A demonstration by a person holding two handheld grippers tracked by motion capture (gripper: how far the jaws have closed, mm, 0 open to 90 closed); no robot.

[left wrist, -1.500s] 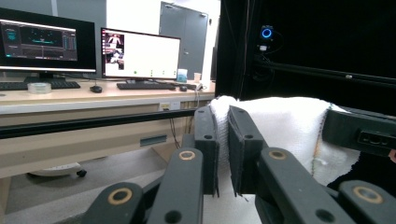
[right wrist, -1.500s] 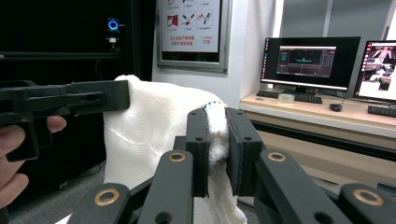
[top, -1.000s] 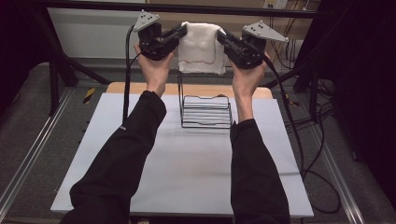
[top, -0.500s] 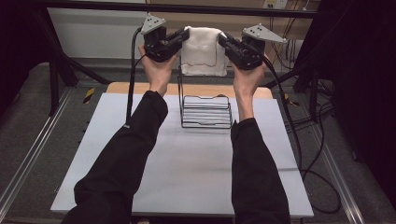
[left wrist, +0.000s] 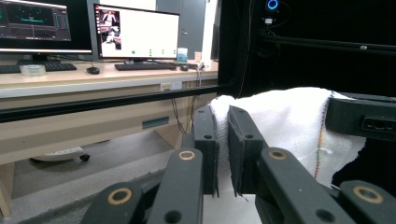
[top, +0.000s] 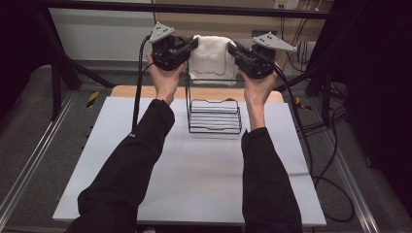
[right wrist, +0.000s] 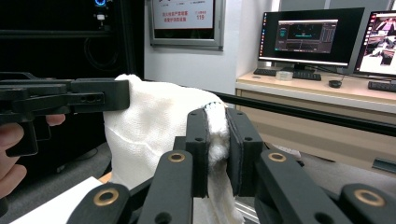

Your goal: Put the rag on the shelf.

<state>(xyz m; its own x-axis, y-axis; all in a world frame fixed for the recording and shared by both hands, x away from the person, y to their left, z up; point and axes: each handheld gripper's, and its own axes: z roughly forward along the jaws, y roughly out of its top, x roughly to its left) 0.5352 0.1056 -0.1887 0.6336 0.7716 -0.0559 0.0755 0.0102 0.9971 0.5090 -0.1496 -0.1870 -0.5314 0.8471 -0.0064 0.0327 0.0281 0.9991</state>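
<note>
Since the earlier frames, both grippers are sitting slightly higher and farther toward the far edge of the tabletop, and the white towel (top: 210,58) is hanging a little higher with them. The left gripper (top: 193,44) is clamping the towel's upper left corner, its jaws closed down to the thickness of the cloth, as the left gripper view (left wrist: 223,140) is showing. The right gripper (top: 232,48) is pinching the upper right corner in the same way, with fabric bunching between its jaws (right wrist: 217,140). The towel is spanning the gap between the two grippers, hanging above the black wire rack (top: 214,116), which is standing near the far edge of the tabletop (top: 194,184), midway between the forearms.
</note>
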